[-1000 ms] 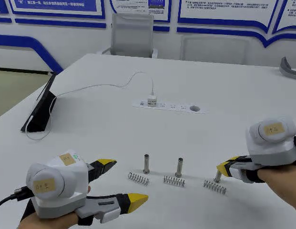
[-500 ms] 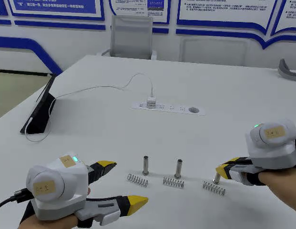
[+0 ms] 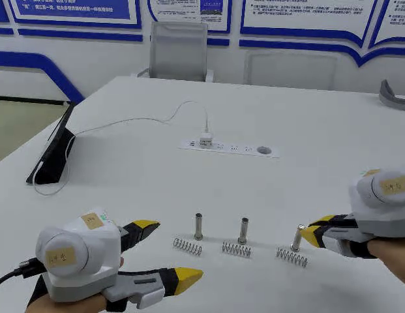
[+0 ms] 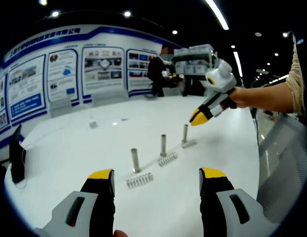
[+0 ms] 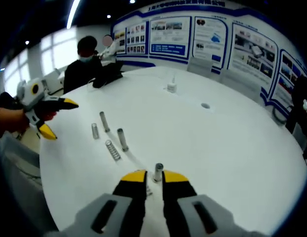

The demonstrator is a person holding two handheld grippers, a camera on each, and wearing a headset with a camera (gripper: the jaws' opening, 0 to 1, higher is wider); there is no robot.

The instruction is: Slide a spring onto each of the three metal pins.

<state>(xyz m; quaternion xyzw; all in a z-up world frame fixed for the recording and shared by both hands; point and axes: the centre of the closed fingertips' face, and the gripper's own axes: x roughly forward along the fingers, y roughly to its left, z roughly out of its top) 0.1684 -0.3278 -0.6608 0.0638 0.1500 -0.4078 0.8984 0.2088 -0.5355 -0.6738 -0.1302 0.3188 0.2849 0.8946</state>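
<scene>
Right tongs (image 3: 308, 233) farther right, gripped pin (image 3: 297, 239) aslant

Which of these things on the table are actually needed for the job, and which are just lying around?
Job: pins, springs, left gripper, right gripper.
Lying about: power strip, charger, cable, tablet, chair.

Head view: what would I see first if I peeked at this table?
The yellow-tipped grippers jump out: the left gripper wide open at the bottom left, the right gripper at the right with its tips beside the rightmost pin. Between them three metal pins stand in a row on the white table, a spring lying in front of each.
</scene>
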